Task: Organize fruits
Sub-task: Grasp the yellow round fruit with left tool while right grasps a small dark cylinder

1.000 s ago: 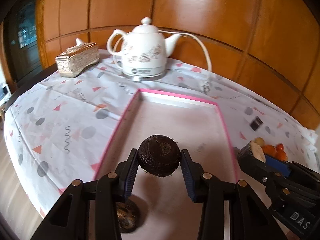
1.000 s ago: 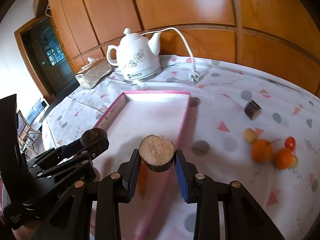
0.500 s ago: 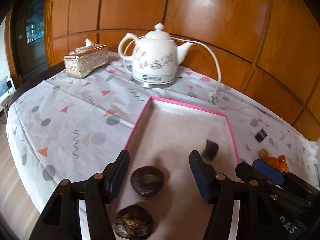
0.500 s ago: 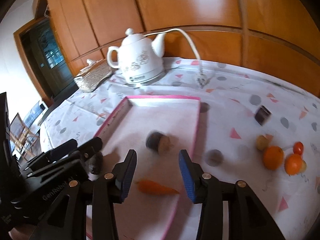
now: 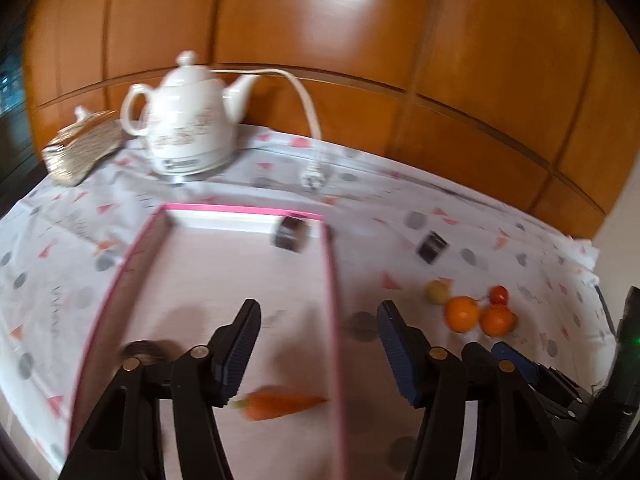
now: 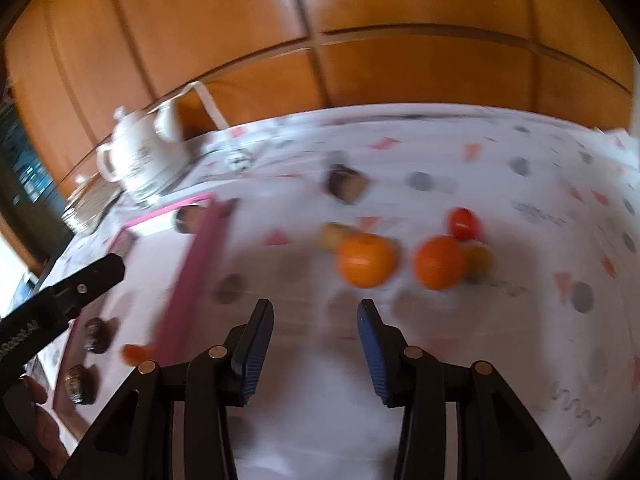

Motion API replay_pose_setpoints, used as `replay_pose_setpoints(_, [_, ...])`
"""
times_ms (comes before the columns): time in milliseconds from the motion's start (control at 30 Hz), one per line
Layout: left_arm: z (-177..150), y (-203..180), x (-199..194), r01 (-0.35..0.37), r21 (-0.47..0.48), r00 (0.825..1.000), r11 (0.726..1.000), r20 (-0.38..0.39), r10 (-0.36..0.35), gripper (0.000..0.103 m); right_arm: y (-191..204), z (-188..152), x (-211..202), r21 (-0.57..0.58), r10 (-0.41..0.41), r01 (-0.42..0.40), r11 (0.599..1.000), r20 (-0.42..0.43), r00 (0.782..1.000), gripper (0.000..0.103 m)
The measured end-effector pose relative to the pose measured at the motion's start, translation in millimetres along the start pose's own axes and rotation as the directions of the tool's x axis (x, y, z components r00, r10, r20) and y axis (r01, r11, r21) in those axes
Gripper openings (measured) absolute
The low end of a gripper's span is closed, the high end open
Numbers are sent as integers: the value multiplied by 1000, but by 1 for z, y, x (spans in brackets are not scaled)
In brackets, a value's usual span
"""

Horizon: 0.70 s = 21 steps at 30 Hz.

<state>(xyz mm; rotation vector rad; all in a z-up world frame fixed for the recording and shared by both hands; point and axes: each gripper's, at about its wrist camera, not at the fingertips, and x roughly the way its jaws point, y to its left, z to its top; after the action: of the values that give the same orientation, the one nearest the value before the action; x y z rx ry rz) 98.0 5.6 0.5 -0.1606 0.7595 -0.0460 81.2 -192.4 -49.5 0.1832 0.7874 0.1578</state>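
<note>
A pink-rimmed tray (image 5: 330, 280) holds a carrot (image 5: 280, 402), a dark cut piece (image 5: 289, 233) at its far end and a dark round fruit (image 5: 146, 350) at its left. On the cloth to the right lie two oranges (image 5: 462, 314) (image 5: 496, 319), a red tomato (image 5: 498, 293), a small yellowish fruit (image 5: 436, 292) and a dark cut piece (image 5: 431, 243). My left gripper (image 5: 318, 340) is open and empty above the tray's right rim. My right gripper (image 6: 316, 340) is open and empty, just short of the oranges (image 6: 366, 260) (image 6: 440, 262). The tray's rim (image 6: 192, 276) shows at the left there.
A white teapot (image 5: 192, 120) on its base, with a cord and plug (image 5: 314, 178), stands behind the tray. A gold tissue box (image 5: 80, 148) sits at the far left. Wood panelling backs the table. The cloth's right edge (image 5: 592, 280) is near the fruits.
Both grippers let go of their dark fruits into the tray and are now open. Both have swung right, toward the oranges. The views are blurred with motion.
</note>
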Motion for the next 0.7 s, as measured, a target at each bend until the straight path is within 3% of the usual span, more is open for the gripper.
replay_pose_setpoints(133, [4, -30, 17, 42, 36, 999, 998, -37, -40, 52, -29, 1, -2, 54, -35, 35, 998, 5, 999, 44])
replay_pose_setpoints(367, [11, -71, 54, 95, 80, 993, 992, -84, -88, 36, -60, 12, -3, 95, -74, 71, 993, 32, 997, 44])
replay_pose_setpoints(700, [16, -95, 101, 152, 63, 978, 986, -153, -141, 35, -68, 50, 5, 53, -45, 41, 998, 72, 996, 44])
